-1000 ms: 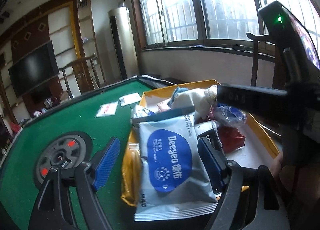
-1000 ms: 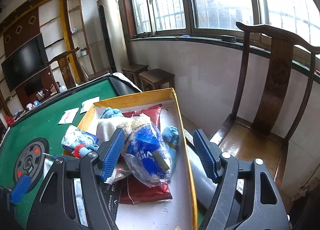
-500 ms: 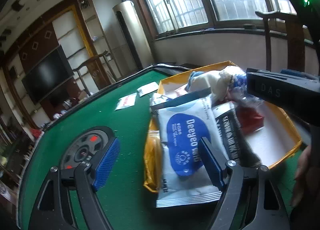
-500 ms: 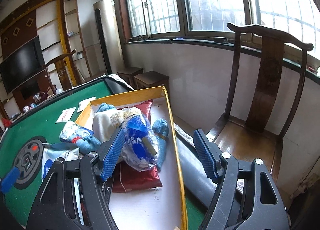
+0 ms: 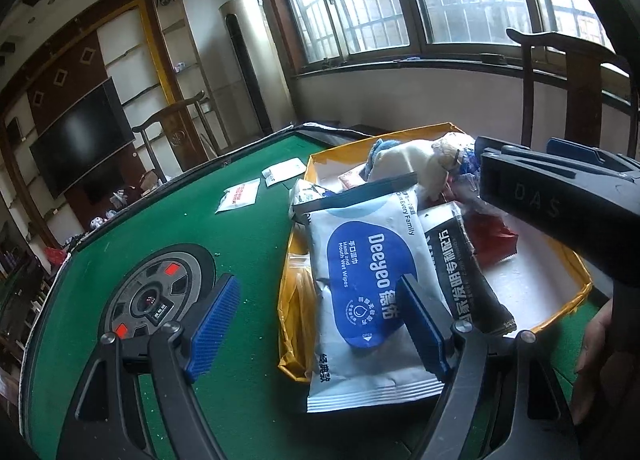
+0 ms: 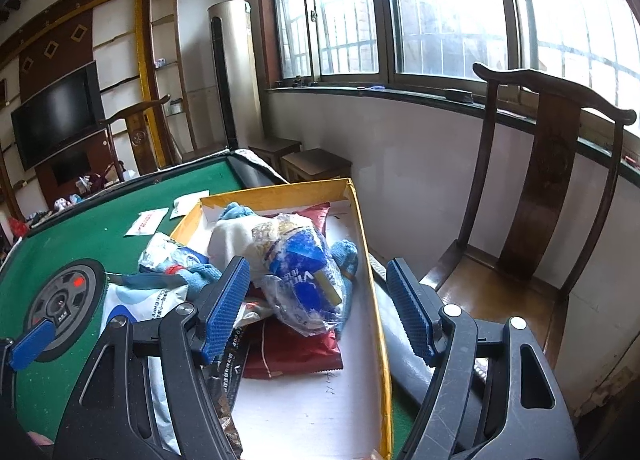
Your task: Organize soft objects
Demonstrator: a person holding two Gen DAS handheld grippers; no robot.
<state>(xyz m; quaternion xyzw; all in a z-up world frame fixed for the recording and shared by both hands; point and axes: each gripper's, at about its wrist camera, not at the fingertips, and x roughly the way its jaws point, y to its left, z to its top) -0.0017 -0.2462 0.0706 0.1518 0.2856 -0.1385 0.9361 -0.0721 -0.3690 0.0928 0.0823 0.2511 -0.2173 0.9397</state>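
A yellow-rimmed cardboard box (image 5: 576,296) (image 6: 384,340) on the green table holds soft things. A white and blue wet wipes pack (image 5: 368,284) lies over its near edge, beside a black packet (image 5: 464,272). Further in are a clear bag with blue packaging (image 6: 308,280), a red packet (image 6: 296,352), a white cloth (image 6: 232,236) and blue socks (image 6: 344,256). My left gripper (image 5: 320,324) is open and empty just before the wipes pack. My right gripper (image 6: 316,308) is open and empty above the box, around nothing.
Two small white sachets (image 5: 240,196) (image 5: 284,172) lie on the green felt. The table's round centre panel (image 5: 156,296) sits at the left. A wooden chair (image 6: 532,196) stands right of the table. The right gripper's body (image 5: 560,204) crosses the left wrist view.
Both grippers have drawn back and up from the box. The wipes pack, between the left fingers a second ago, now lies free on the box edge. Both stay open.
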